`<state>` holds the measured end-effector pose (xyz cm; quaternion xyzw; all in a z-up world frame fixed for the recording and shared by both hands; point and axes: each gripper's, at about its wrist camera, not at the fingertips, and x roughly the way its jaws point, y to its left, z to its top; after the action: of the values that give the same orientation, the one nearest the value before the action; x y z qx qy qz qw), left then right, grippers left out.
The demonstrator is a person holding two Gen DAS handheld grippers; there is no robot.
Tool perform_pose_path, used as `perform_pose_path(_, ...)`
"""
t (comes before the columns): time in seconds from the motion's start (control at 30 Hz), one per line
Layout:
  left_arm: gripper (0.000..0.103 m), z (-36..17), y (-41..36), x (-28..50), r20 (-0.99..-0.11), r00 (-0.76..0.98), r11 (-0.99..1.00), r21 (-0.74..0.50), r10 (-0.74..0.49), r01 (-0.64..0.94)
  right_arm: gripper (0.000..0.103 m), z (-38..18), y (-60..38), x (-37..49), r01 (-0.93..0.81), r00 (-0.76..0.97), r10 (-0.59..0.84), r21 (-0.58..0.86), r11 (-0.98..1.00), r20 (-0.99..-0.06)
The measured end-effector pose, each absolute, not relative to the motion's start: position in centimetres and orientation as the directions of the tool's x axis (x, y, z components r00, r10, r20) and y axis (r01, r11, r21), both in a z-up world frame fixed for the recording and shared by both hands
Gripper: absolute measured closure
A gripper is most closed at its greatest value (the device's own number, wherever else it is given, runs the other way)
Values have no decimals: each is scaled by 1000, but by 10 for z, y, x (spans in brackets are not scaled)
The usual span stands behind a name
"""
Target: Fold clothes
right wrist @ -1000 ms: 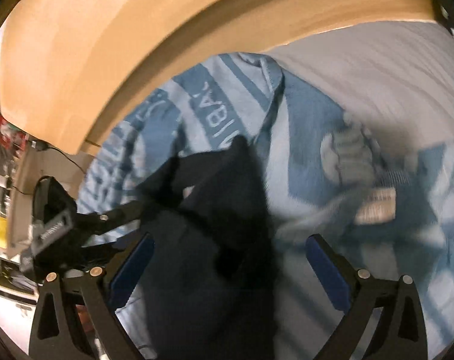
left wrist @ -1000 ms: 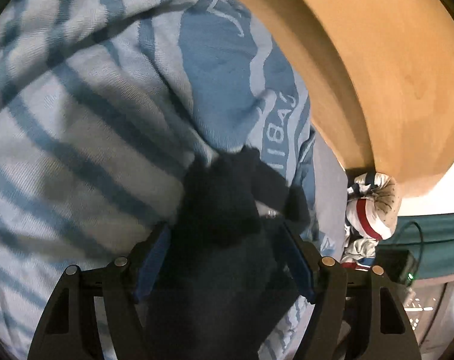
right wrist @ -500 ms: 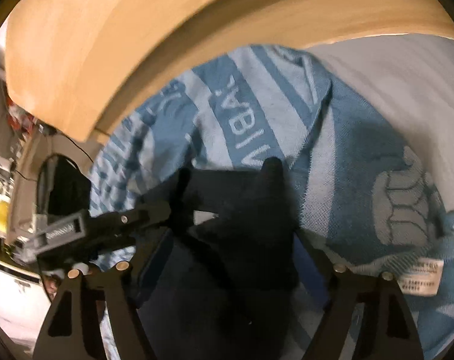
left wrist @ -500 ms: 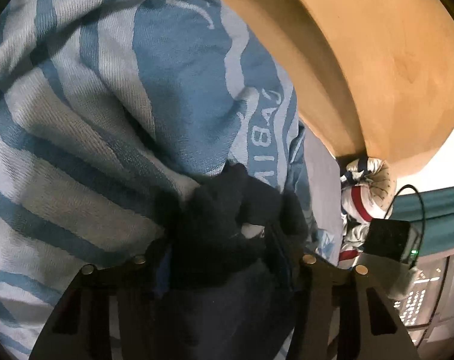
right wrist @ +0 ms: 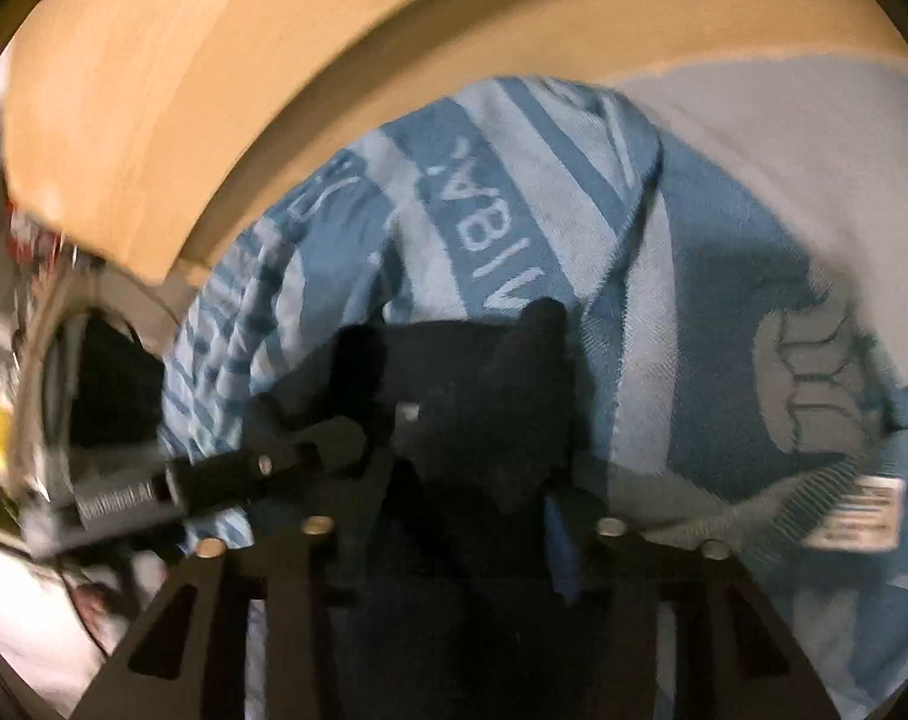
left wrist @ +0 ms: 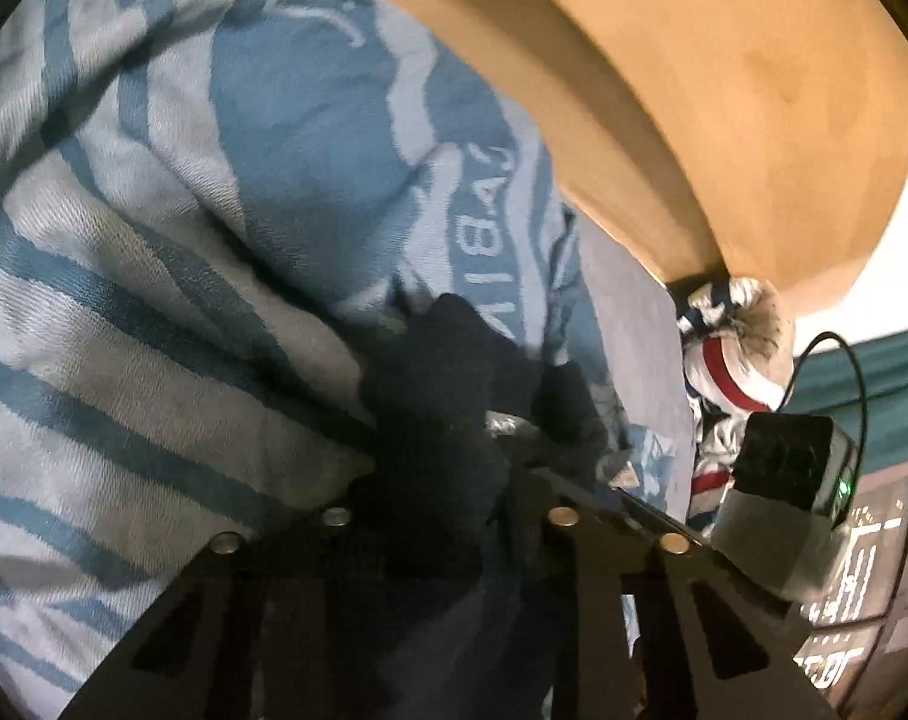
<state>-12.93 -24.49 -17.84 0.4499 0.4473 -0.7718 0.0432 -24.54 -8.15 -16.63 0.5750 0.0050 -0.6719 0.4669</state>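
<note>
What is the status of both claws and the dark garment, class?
Both claws, left claw and right claw, just closed on dark garment. Garment bunched on blue striped blanket. Nothing in the way.

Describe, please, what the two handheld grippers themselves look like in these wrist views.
Both the left gripper and the right gripper have matte black, wedge-shaped fingers with cut-out slots and round silver screw heads. The right one shows a blue pad; the left's pads are hidden.

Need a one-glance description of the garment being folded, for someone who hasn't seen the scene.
Below the curved tan wooden headboard lies a blue-and-white woven blanket with lettering. On it, a bunched dark navy garment sits between both grippers' jaws, the only plain, near-black cloth there.
</note>
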Motion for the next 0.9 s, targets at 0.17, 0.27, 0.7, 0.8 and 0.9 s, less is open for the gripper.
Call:
perform_pose_path(0.17, 90, -155, -229, -115, -720, -621, -636, -643, 311, 427, 87, -141, -70, -227, 674, 67, -639, 507, -538, -767)
perform_pose_path(0.27, 91, -134, -219, -102, -692, -652, -646, -657, 311, 389, 88, -120, -59, -219, 673, 38, -670, 515, -531, -741)
perform_pose_path(0.7, 91, -57, -137, 54, -539, -726, -647, -743, 426, 172, 88, -22, 71, -72, 714, -30, -833, 572, -404, -552)
perform_pose_path(0.8, 91, -55, -108, 99, -543, -719, -660, -735, 434, 157, 88, -21, 97, -28, 718, -4, -833, 578, -388, -553)
perform_pose_path(0.9, 91, -81, -84, 135, -590, -672, -662, -724, 449, 193, 88, -41, 119, 11, 689, 44, -810, 605, -399, -584)
